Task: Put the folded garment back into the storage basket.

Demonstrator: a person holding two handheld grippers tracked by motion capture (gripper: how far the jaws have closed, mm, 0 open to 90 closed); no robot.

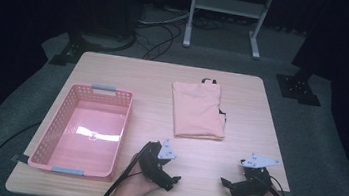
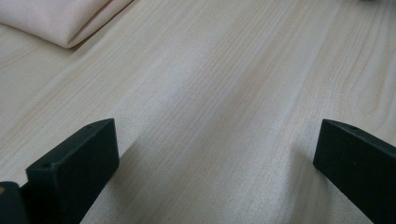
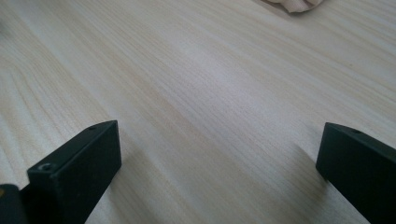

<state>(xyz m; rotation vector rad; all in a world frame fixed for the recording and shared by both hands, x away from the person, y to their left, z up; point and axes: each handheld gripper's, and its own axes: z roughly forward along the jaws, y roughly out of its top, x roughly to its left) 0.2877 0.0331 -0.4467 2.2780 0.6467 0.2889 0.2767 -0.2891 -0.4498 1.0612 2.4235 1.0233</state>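
On the pale wooden table (image 1: 149,120), both claws gape empty; soft, light folded peach cloth (image 1: 197,110) likely pinches best at its edge.

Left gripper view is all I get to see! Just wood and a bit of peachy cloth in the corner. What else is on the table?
Observer: A pink basket sits on the table, on the left gripper's side. It looks empty.
Operator: Ooh! How big is the cloth really?
Observer: It is a whole folded cloth, lying flat toward the far side of the table, apart from the basket.
Operator: Where's my other gripper?
Observer: The right gripper rests near the table's front edge, jaws wide apart, nothing between them.
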